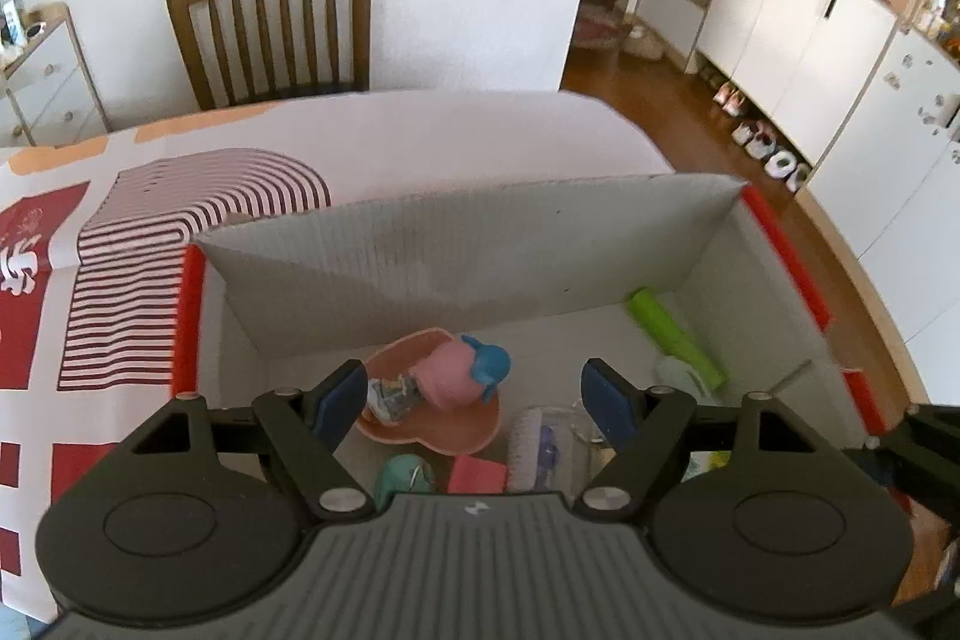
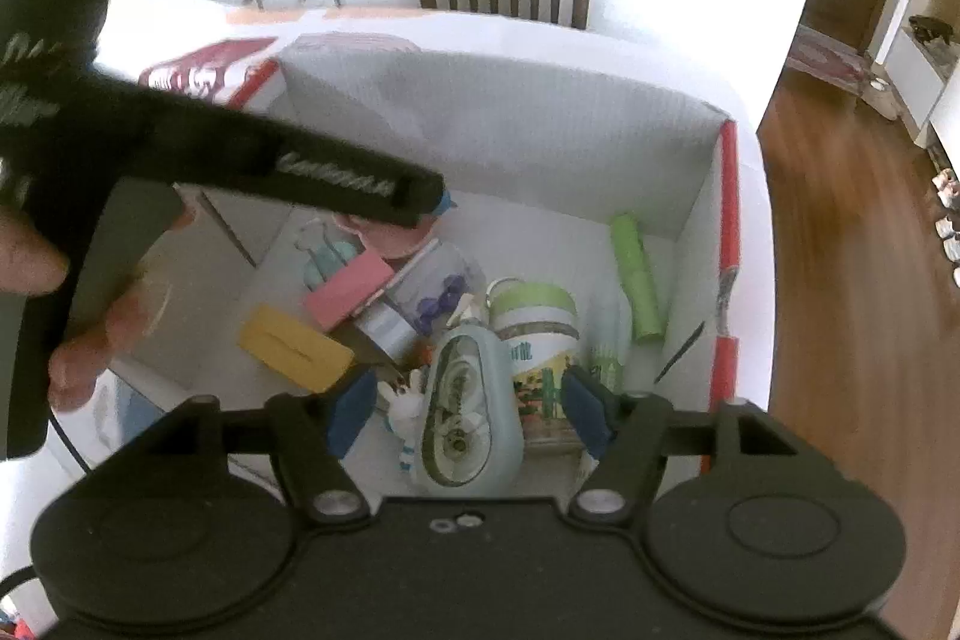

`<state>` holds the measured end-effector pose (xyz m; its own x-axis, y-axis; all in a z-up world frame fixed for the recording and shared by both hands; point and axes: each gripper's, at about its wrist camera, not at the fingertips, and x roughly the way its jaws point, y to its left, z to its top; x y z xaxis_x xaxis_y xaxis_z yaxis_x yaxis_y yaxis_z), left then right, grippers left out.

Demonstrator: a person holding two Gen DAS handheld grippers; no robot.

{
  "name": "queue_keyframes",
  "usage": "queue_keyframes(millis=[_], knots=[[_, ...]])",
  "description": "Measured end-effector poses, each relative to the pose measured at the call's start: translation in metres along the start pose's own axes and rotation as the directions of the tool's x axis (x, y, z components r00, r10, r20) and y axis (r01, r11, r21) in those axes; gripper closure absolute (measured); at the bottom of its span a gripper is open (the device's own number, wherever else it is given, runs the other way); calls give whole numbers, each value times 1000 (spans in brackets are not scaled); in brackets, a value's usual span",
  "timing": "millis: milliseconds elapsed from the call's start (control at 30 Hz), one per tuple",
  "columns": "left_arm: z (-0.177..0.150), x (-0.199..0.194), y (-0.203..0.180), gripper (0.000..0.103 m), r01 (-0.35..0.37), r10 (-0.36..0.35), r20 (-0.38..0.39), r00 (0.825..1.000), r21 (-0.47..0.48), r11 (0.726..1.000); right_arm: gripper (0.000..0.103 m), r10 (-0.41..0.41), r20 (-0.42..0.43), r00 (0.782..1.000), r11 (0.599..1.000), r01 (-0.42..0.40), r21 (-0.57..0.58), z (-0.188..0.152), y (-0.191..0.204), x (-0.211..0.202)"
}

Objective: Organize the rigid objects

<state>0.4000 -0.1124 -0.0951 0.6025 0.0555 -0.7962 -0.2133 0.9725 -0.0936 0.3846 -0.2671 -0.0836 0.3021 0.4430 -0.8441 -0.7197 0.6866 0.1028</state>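
While both grippers hang over the white box (image 1: 468, 250):
Left gripper (image 1: 477, 397): jaws apart, gripping nothing; pink-and-blue toy (image 1: 462, 370) on a pink dish (image 1: 474, 436) lies between and beyond its fingertips.
Right gripper (image 2: 468, 409): jaws apart; pale green tape dispenser (image 2: 465, 412) sits between the pads, contact unclear; green roll (image 2: 636, 277) lies beyond, rightward.

One box (image 1: 468, 244), one chair (image 1: 273, 22), two grippers (image 1: 474, 397) (image 2: 465, 409).
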Motion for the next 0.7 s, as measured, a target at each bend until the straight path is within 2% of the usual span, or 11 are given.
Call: queue_keyframes(millis=[133, 467, 700], knots=[[-5, -23, 4, 25, 30, -30, 37, 999, 0, 1000, 29, -6, 36, 999, 1000, 5, 28, -2, 0, -17], [-27, -78, 19, 25, 96, -98, 117, 988, 20, 995, 23, -27, 165, 986, 992, 6, 124, -15, 1, -56], [-44, -117, 32, 25, 106, -114, 170, 979, 55, 993, 18, -72, 217, 974, 982, 31, 187, -26, 13, -76]])
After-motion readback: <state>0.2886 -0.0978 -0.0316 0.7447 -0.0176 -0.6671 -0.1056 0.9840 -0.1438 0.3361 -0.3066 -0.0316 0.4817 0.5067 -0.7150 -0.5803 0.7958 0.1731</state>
